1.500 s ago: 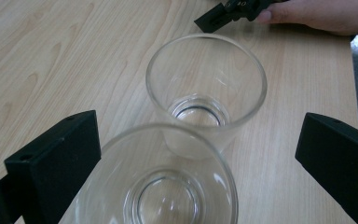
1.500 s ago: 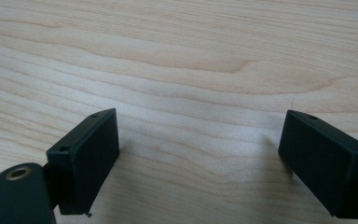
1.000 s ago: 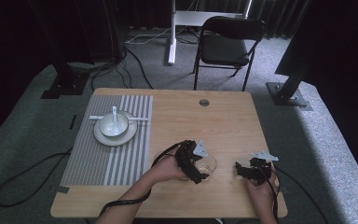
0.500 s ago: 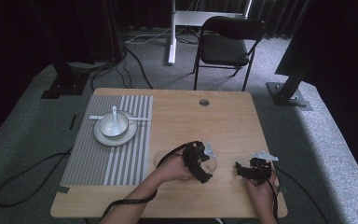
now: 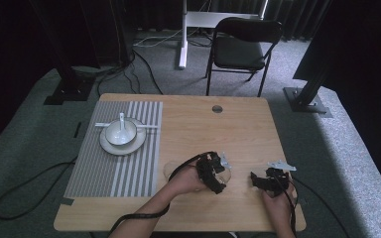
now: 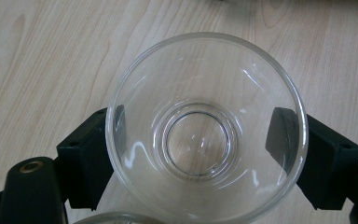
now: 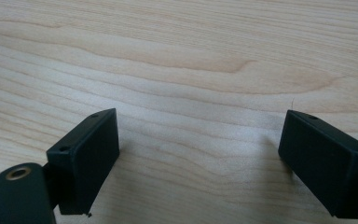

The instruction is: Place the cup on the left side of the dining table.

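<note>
The left tool [image 6: 200,154] has just been closing and now clamps the glass bowl [image 6: 205,126], mouth up, on the surface [image 5: 238,129] toward 5 o'clock, while the open right tool [image 5: 270,182] idles at the bowl's 3 o'clock.

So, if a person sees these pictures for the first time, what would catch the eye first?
Probably the clear glass bowl near the front edge of the wooden table, with the jaws of the left tool pressed against its two sides; these jaws have just been closing. Next, the white bowl with a spoon on a plate, on the striped mat at the left. The right tool rests open on bare wood.
</note>
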The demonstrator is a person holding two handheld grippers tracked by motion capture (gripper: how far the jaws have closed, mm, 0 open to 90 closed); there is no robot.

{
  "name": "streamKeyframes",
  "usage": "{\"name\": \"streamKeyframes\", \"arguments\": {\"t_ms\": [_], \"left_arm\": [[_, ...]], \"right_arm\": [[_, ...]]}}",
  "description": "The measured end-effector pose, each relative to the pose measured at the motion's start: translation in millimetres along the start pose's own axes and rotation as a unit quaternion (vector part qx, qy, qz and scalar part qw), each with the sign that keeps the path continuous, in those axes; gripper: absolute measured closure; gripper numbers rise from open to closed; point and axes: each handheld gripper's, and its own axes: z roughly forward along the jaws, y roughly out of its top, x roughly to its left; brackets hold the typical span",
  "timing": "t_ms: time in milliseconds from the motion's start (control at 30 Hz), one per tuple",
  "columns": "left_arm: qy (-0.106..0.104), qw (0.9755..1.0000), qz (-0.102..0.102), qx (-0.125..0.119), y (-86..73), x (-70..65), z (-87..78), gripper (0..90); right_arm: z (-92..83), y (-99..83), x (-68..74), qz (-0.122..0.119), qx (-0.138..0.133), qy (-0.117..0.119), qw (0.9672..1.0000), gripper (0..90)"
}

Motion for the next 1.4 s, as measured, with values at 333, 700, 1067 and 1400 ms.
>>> {"name": "streamKeyframes", "arguments": {"t_ms": [333,700,1067,1400], "left_arm": [[0.0,1.0,-0.002,0.0,1.2,-1.7,0.1,18.8],[-0.006,0.9999,-0.001,-0.011,3.8,-6.0,-1.5,18.8],[0.0,0.9994,-0.003,-0.033,15.4,-2.1,-22.3,18.8],[0.025,0.9985,0.0,-0.049,26.2,6.2,-45.2,18.8]], "right_arm": [[0.0,0.0,0.0,0.0,0.0,0.0,1.0,11.8],[0.0,0.0,0.0,0.0,0.0,0.0,1.0,11.8],[0.0,0.1,0.0,0.0,0.0,0.0,1.0,11.8],[-0.1,0.1,0.0,0.0,0.0,0.0,1.0,11.8]]}}
